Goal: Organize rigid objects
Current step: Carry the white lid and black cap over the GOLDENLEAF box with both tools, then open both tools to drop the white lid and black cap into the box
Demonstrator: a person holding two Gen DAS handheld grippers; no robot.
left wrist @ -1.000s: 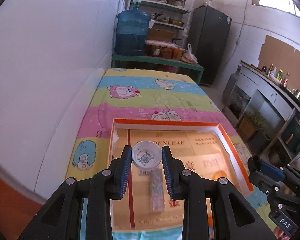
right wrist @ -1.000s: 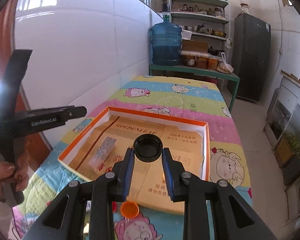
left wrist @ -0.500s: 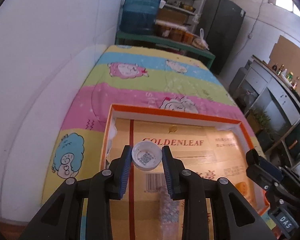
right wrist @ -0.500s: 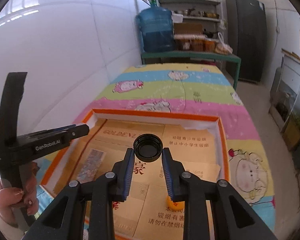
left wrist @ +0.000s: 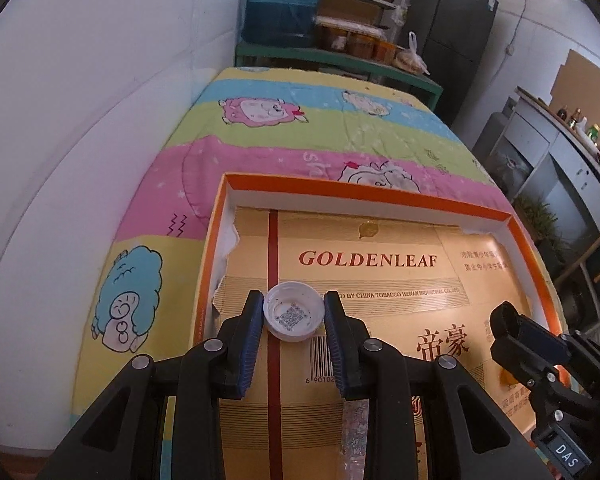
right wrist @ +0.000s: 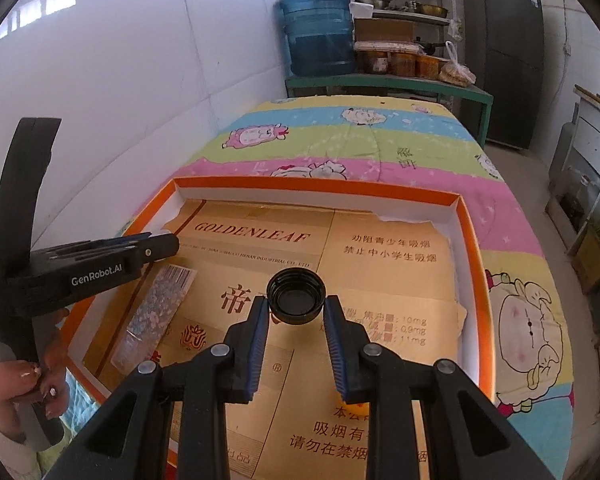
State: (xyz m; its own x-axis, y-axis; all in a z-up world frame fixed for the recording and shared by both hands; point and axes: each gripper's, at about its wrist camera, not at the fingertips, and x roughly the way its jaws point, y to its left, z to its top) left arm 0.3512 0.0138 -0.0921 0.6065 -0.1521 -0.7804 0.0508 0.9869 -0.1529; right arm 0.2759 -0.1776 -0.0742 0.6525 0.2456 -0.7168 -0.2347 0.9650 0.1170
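A round white plastic cap (left wrist: pixel 294 312) is pinched in the left gripper (left wrist: pixel 294 322) above the orange-rimmed cardboard tray (left wrist: pixel 364 187) near its left edge (open side up), while a round black plastic cap (right wrist: pixel 297 297) is clamped likewise in the right gripper (right wrist: pixel 296 320) over the tray's middle.

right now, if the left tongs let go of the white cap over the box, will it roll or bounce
The white cap looks like thin, light plastic, so it may bounce a little. Held open side up, it would probably land flat on the box rather than roll.

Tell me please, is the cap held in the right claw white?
No, the cap pinched in the right claw is black, seen open side up above the orange-rimmed box.
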